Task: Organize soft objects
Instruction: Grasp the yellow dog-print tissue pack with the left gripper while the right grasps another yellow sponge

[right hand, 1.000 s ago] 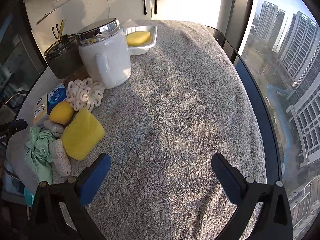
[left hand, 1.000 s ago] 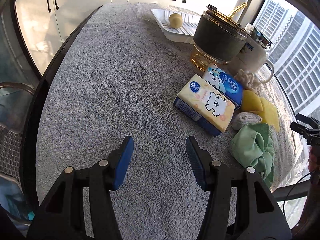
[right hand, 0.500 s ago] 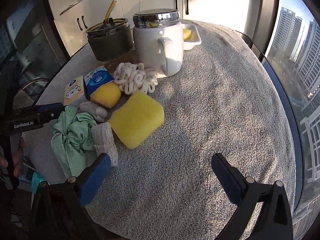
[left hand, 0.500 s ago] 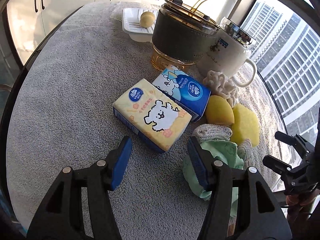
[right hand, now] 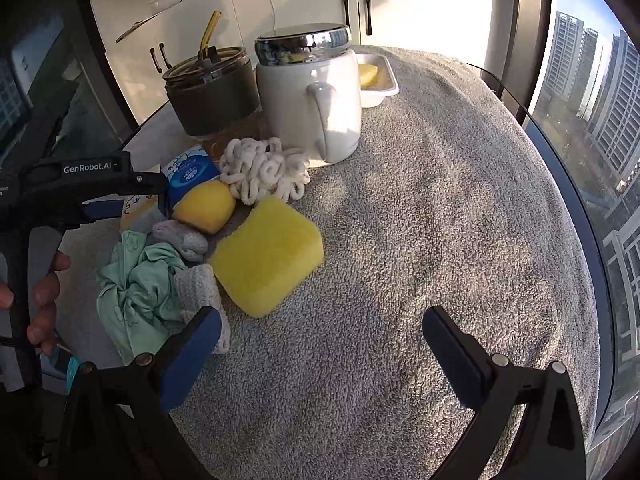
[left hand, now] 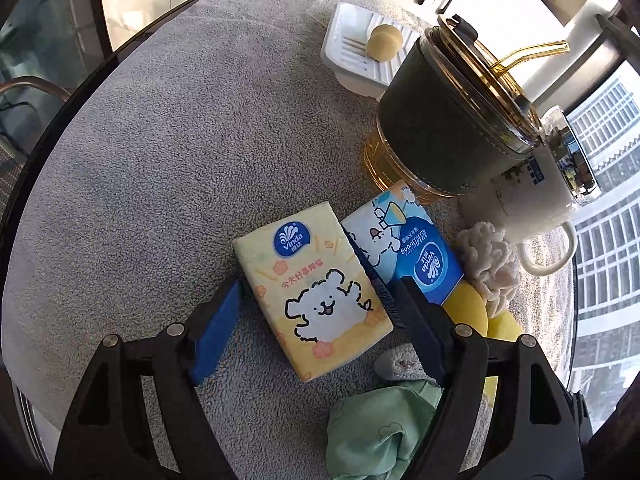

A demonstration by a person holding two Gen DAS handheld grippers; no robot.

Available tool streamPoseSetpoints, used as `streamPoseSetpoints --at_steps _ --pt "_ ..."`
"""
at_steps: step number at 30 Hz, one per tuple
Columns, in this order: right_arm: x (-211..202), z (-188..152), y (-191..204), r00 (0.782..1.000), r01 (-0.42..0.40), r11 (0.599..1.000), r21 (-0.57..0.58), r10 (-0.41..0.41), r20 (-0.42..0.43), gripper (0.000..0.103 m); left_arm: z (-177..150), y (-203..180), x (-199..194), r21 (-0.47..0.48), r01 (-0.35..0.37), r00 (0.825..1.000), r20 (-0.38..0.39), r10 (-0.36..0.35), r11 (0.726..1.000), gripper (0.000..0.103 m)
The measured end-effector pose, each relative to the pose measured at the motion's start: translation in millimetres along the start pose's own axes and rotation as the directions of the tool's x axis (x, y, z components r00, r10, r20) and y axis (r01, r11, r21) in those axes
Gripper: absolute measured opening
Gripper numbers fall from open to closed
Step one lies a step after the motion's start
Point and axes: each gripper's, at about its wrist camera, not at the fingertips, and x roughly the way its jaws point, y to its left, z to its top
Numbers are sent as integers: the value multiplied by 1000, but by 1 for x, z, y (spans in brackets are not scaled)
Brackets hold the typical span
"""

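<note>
Now the opening left gripper [left hand: 316, 300] jaws straddle the yellow tissue pack [left hand: 312, 288].

Yellow tissue pack [left hand: 316, 292] lies flat — blue pack [left hand: 408, 248] beside.

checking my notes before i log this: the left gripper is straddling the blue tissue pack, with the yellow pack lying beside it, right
Not quite. The left gripper straddles the yellow tissue pack, its jaws opening and not yet pressing on it; the blue tissue pack is the one lying beside it. The left wrist view shows this.
</note>
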Motion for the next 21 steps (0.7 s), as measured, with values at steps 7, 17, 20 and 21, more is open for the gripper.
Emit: streamPoseSetpoints --at_steps 7,17,20,21 --pt "20 24 7 998 -67 994 85 67 11 102 -2 6 0 25 -60 997 44 59 998 79" --pt "51 38 28 998 33 994 105 -27 -61 77 -7 -6 -8 129 -67 996 67 58 989 60" --pt "47 39 26 997 -22 989 148 32 -66 63 -11 2 -12 110 -21 998 59 14 994 59" --pt "46 39 23 997 -36 987 158 47 -66 61 -12 5 -14 110 -8 998 63 1 994 59"
